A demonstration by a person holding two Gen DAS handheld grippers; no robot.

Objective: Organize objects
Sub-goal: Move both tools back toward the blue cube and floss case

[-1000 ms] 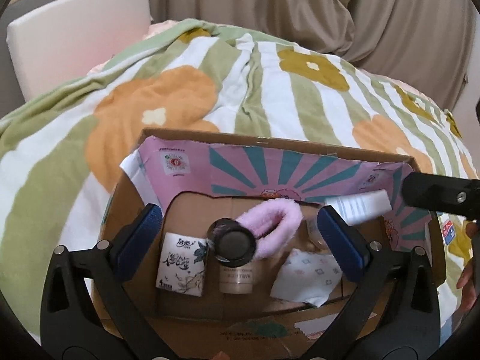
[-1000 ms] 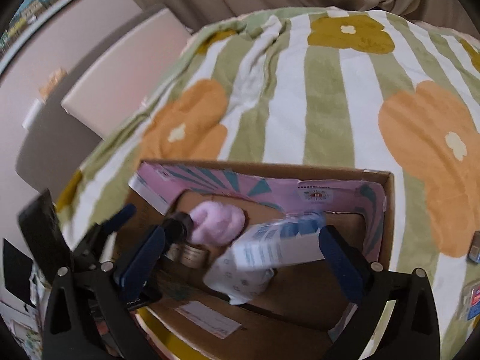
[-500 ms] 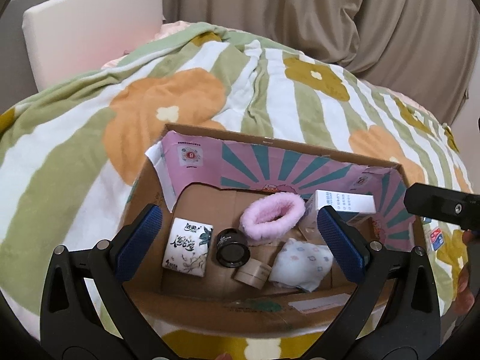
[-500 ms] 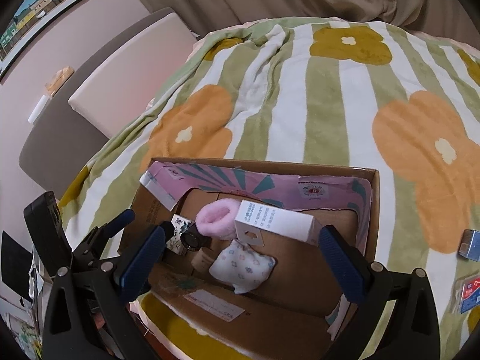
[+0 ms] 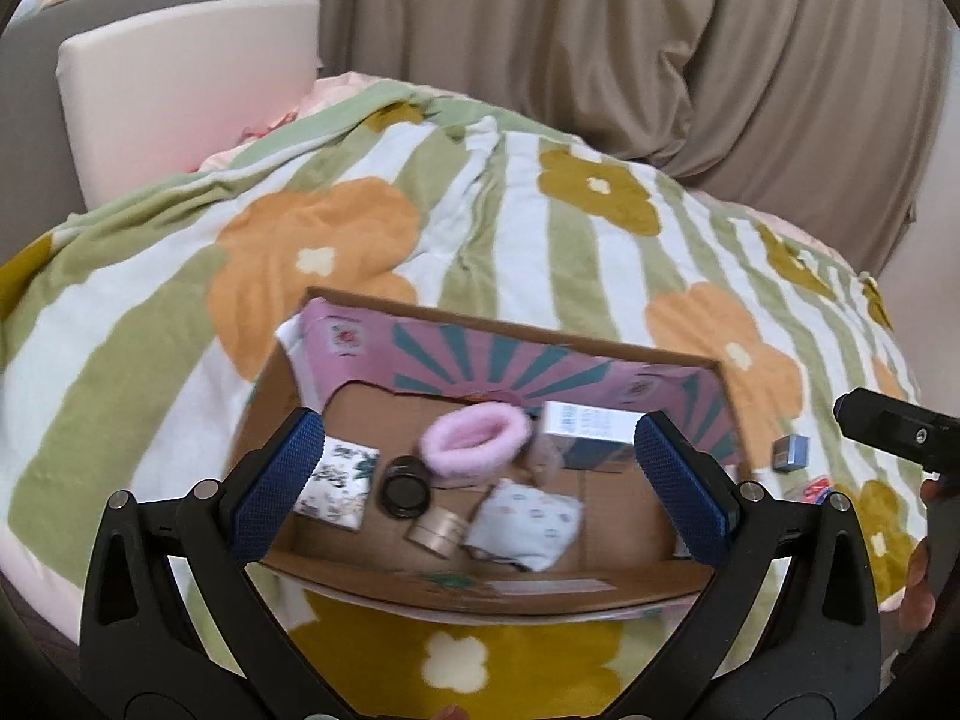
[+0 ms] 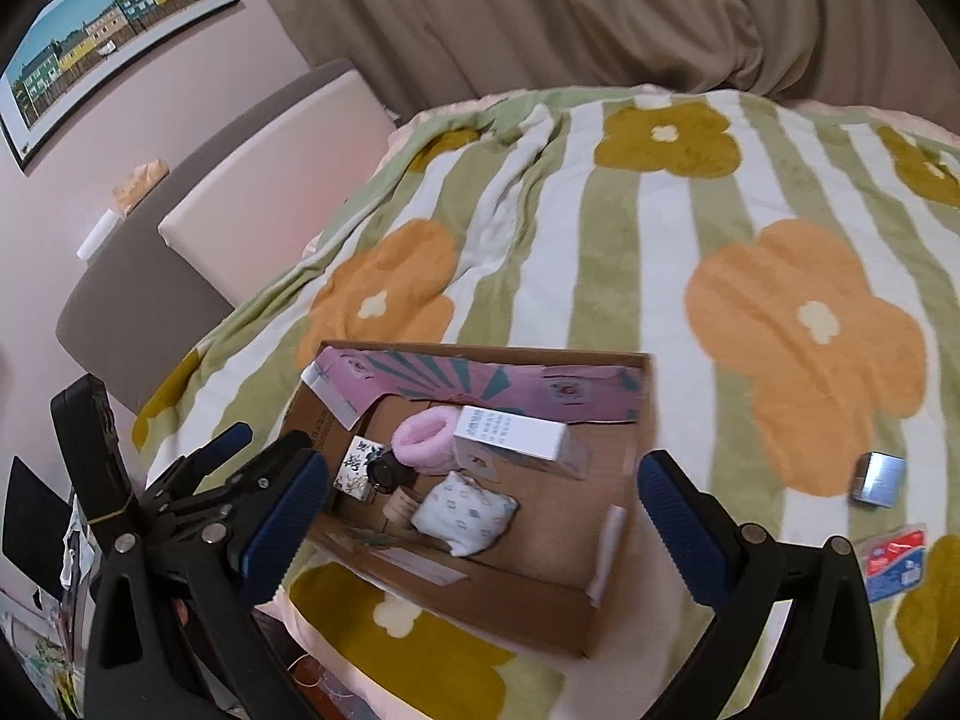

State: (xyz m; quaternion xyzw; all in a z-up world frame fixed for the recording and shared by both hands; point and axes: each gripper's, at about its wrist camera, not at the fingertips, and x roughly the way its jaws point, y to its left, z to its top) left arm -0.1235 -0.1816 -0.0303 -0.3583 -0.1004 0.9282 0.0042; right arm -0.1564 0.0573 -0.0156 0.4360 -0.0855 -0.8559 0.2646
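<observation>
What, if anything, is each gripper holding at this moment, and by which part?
Nothing is held. The left gripper and the right gripper are both open and empty above the cardboard box; the white carton lies inside it.

one cardboard box point(image 6: 612, 594), one pink scrunchie point(image 6: 423, 435), two tissue packs point(image 6: 465, 513), one jar point(image 6: 384, 473), one carton point(image 6: 510, 433)

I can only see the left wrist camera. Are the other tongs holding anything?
Observer: No. The right tongs are open and empty, above the cardboard box.
Operator: What's that red thing at my right edge?
Observer: A red and blue packet, lying flat on the blanket near a small grey box.
Operator: Is anything on the wall?
Observer: Yes, a framed picture of colourful houses, up on the left.
</observation>
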